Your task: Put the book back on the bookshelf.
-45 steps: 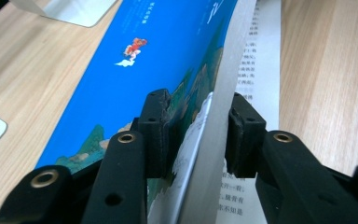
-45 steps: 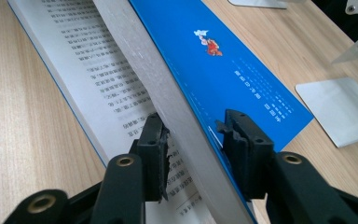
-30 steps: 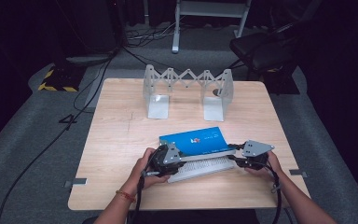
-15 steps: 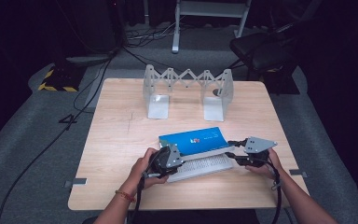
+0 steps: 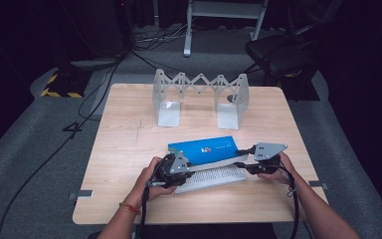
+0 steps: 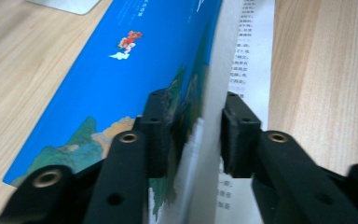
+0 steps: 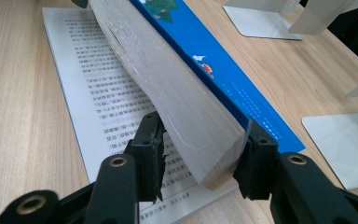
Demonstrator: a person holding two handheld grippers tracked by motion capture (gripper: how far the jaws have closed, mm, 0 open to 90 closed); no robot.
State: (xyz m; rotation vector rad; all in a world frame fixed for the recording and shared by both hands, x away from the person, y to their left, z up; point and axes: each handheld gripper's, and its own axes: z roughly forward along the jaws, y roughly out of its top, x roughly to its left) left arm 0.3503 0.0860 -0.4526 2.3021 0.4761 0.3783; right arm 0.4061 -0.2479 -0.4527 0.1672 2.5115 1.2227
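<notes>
A thick book with a blue cover (image 5: 204,149) lies open near the front of the table (image 5: 124,149). One printed page (image 5: 214,177) lies flat, while the cover and page block are raised off it, tilted on edge. My left gripper (image 5: 190,167) is shut on the book's left end; in the left gripper view its pads (image 6: 157,135) squeeze the blue cover (image 6: 121,70) and pages. My right gripper (image 5: 243,158) is shut on the right end. There its pads (image 7: 150,154) clamp the cream page block (image 7: 168,84) above the printed page (image 7: 88,84).
A grey metal expanding book rack (image 5: 199,92) stands upright at the back middle of the table, with flat base plates (image 7: 345,140) facing the book. Bare wood lies to the left and right. Beyond the table are cables, a chair and a dark floor.
Both hands stay almost in place. The raised cover and page block have shifted slightly to the left and tipped a little more upright.
</notes>
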